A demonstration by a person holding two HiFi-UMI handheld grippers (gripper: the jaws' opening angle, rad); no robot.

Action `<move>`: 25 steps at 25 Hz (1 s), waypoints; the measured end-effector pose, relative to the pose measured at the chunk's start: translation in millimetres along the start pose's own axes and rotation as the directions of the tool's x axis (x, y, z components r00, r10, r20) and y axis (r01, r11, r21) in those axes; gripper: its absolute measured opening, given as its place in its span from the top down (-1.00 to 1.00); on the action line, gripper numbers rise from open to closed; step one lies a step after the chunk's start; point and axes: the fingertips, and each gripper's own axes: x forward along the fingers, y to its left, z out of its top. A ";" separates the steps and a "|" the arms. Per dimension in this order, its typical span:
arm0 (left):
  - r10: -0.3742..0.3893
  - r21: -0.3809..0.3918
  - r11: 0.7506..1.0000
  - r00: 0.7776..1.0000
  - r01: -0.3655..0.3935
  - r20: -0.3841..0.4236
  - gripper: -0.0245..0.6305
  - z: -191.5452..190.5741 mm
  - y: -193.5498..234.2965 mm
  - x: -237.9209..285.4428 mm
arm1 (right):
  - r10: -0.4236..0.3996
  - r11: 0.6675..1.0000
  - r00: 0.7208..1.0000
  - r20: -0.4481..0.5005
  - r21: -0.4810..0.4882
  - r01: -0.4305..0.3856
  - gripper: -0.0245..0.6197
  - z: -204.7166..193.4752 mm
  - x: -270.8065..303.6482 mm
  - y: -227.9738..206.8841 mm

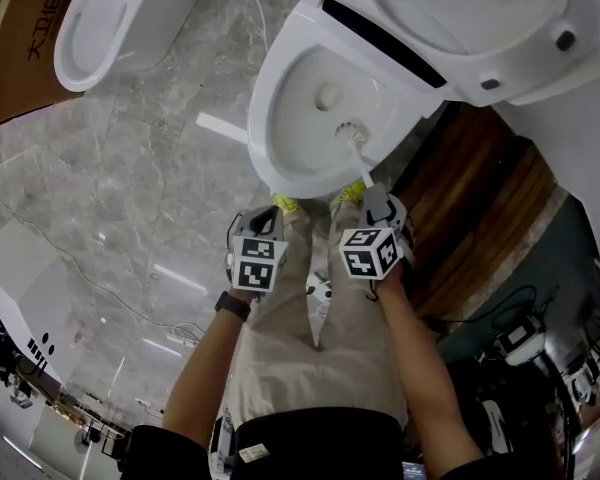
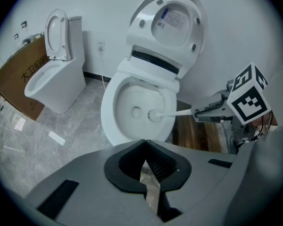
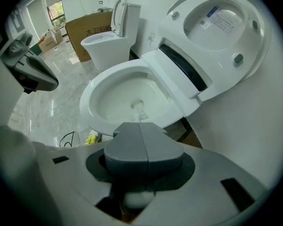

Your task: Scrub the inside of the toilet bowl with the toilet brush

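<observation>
The toilet brush is held by the right gripper. Its fingers are closed tight on the white handle. The bristly end is down inside the toilet bowl, close to the hole at the bottom. The left gripper is held just beside the right one. Its fingers are closed too, and nothing is held in them.

For a good scrub, the bristles should be pushed on the wall of the bowl and moved round in circles. The part under the rim should be reached as well. Slow strokes are best, so nothing is splashed out.

Two toilets are seen: this one and a second toilet, well apart. One brush, two grippers and one cardboard box are counted.
</observation>
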 end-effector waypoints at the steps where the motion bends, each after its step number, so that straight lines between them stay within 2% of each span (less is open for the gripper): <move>1: -0.001 -0.001 1.000 1.000 0.001 0.001 0.87 -0.6 -0.3 0.1 | 0.010 1.000 1.000 -0.004 -0.001 -0.010 0.42 0.6 -1.1 4.4; 11: -0.004 -0.016 1.000 1.000 0.004 0.013 0.87 -7.3 2.1 -4.5 | 0.137 0.991 0.990 -0.024 0.013 -0.137 0.42 10.0 -9.6 52.9; 18: -0.003 -0.015 1.000 1.000 0.003 0.013 0.87 -11.8 8.5 -3.5 | 0.259 0.963 0.966 -0.016 0.079 -0.257 0.43 26.3 -13.3 91.0; 22: -0.006 -0.013 1.000 1.000 0.006 0.022 0.87 -6.9 11.3 0.3 | 0.288 0.955 0.958 0.006 0.068 -0.287 0.43 42.2 -10.4 101.5; 25: -0.008 -0.011 1.000 1.000 0.008 0.025 0.87 -6.9 12.8 0.3 | 0.323 0.941 0.946 0.030 0.096 -0.324 0.43 54.4 -7.7 101.7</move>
